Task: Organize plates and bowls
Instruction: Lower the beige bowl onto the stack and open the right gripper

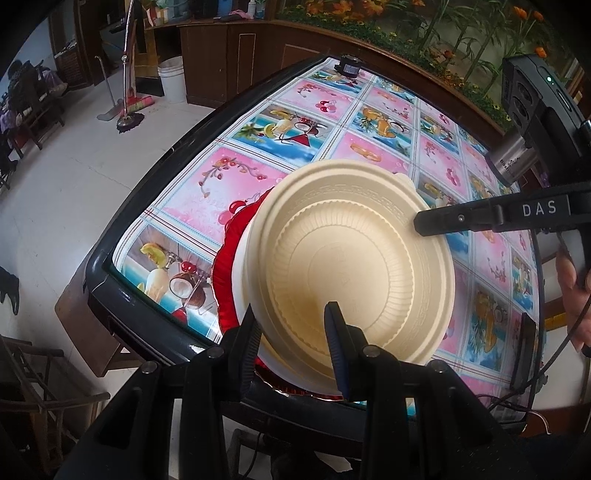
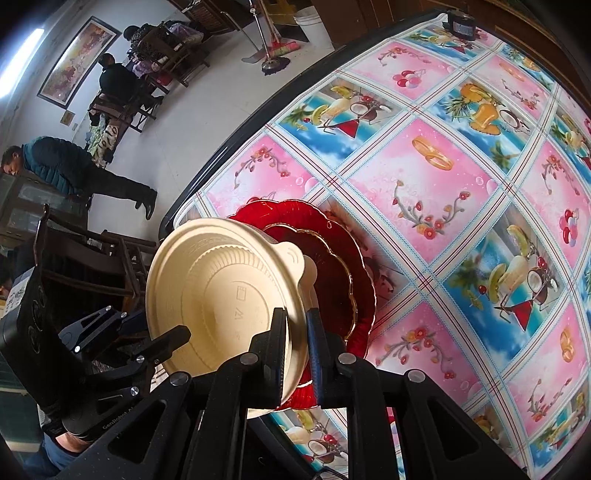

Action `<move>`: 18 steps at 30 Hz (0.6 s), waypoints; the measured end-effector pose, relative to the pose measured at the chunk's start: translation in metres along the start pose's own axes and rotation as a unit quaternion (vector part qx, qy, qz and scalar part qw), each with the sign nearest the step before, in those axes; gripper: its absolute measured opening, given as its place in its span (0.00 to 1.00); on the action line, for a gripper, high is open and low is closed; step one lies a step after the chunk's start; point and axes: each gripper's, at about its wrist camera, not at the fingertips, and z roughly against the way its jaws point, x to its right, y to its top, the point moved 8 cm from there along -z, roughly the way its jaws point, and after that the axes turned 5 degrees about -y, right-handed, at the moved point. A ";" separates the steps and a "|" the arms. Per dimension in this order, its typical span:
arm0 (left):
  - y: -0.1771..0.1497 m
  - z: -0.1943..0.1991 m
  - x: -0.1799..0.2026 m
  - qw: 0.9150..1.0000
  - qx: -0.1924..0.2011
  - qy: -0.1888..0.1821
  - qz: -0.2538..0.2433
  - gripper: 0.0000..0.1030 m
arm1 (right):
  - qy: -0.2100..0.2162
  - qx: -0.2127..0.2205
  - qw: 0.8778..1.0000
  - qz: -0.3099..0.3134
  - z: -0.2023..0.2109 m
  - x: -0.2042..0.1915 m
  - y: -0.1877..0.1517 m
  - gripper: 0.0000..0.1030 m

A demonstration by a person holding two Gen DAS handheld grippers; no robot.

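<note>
Two nested cream bowls (image 1: 343, 258) (image 2: 221, 291) with tab handles sit over a red scalloped plate (image 1: 225, 273) (image 2: 332, 254) near the front corner of the table. My left gripper (image 1: 293, 314) is shut on the bowls' near wall, one finger outside and one inside. From the right, my right gripper (image 1: 421, 221) (image 2: 297, 317) is shut on the rim. In the right wrist view a left finger (image 2: 177, 334) shows at the bowls' far side. Whether the bowls touch the plate is hidden.
The table wears a pink and blue fruit-print cloth (image 1: 207, 184) (image 2: 424, 166) inside a dark frame. A small black device (image 1: 349, 66) (image 2: 460, 24) sits at the far corner. A dark phone-like slab (image 1: 524, 350) lies at the right. Wooden chairs (image 2: 110, 258) and people (image 2: 66, 170) are beyond the table.
</note>
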 end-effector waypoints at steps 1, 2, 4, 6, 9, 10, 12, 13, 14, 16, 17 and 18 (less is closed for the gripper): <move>0.000 0.000 0.000 1.000 0.001 -0.001 0.001 0.32 | 0.000 0.000 1.000 0.001 0.000 -0.001 0.000 0.14; 0.000 0.000 0.000 1.000 0.001 -0.001 0.001 0.32 | -0.001 0.000 1.000 0.002 0.000 -0.001 0.001 0.14; -0.001 0.001 0.000 1.000 0.002 -0.001 0.002 0.32 | -0.002 0.000 1.000 0.002 -0.001 -0.001 0.001 0.14; -0.001 0.001 0.000 1.000 0.002 -0.001 0.002 0.32 | -0.002 0.000 1.000 0.002 -0.001 -0.001 0.001 0.15; -0.001 0.001 -0.001 1.000 0.002 0.000 0.002 0.32 | -0.001 0.000 1.000 0.002 -0.001 -0.001 0.001 0.14; -0.001 0.001 -0.001 1.000 0.003 0.000 0.001 0.32 | -0.001 0.000 1.000 0.002 -0.001 -0.001 0.001 0.15; 0.000 0.001 -0.001 1.000 0.003 -0.001 0.002 0.32 | -0.001 0.001 1.000 0.002 -0.001 -0.001 0.001 0.15; 0.000 0.002 -0.001 1.000 0.004 0.001 0.001 0.32 | -0.001 0.001 1.000 0.003 -0.001 -0.001 0.001 0.15; 0.000 0.003 0.000 1.000 0.004 0.002 0.000 0.32 | -0.001 0.000 1.000 0.002 -0.001 -0.001 0.001 0.15; 0.001 0.004 0.000 1.000 0.005 0.004 -0.002 0.33 | 0.000 0.000 1.000 0.002 -0.001 -0.001 0.001 0.15; 0.001 0.004 0.001 1.000 0.005 0.005 -0.002 0.34 | -0.001 0.000 1.000 0.002 -0.001 -0.001 0.001 0.15; 0.001 0.004 0.001 1.000 0.005 0.005 -0.002 0.34 | 0.000 0.000 1.000 0.002 -0.001 -0.002 0.001 0.15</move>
